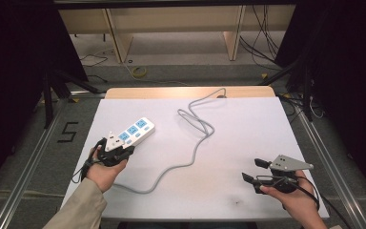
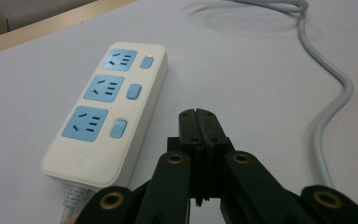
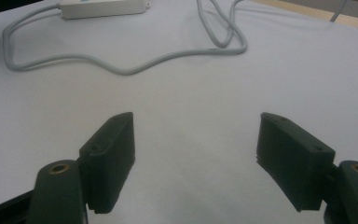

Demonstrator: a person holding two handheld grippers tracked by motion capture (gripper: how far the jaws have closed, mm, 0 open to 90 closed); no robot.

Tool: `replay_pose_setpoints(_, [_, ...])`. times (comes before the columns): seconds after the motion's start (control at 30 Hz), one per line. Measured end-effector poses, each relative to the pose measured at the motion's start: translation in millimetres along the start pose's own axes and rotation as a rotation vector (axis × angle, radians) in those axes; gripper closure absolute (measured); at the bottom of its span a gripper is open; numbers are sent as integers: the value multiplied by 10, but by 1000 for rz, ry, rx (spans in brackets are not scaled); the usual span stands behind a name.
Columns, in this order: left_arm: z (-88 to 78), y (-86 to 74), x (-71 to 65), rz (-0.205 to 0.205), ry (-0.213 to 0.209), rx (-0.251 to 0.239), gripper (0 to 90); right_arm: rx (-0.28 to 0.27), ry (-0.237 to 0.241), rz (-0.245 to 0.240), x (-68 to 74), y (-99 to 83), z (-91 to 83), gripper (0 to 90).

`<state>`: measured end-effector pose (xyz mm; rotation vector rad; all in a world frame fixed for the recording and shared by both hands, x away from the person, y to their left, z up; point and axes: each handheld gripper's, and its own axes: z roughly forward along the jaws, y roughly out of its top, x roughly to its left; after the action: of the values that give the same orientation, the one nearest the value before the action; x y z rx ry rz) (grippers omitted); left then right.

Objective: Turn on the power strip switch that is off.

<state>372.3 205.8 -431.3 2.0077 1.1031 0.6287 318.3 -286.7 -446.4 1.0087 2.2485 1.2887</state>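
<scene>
Power strip [image 1: 132, 131] was what I was working toward; nearest me, my right gripper [image 1: 256, 171] hung with its jaws wide and empty over bare white table [image 1: 248, 124]. My left gripper [image 2: 199, 122] had its jaws pressed together on nothing, just beside the strip's near right edge. Beyond, the grey cord [image 1: 198, 125] looped toward the far side. I judged that closed tips nudging the strip could skid it, or snag its cord
</scene>
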Motion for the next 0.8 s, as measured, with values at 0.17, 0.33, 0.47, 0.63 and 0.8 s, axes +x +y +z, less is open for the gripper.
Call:
replay_pose_setpoints(0.17, [11,11,9,-4,3,0,899,-1,-1,0,0,0,-2,283])
replay_pose_setpoints(0.33, [21,24,27,2,7,4,899,1,-2,3,1,-1,-2,283])
replay_pose_setpoints(0.47, [34,34,40,-5,12,1,899,2,-2,2,-1,-1,-2,283])
replay_pose_setpoints(0.63, [49,48,58,-6,17,3,899,1,-3,4,-1,-1,-3,283])
replay_pose_setpoints(0.8, [59,64,74,-10,22,2,899,1,-2,3,-4,-3,-5,283])
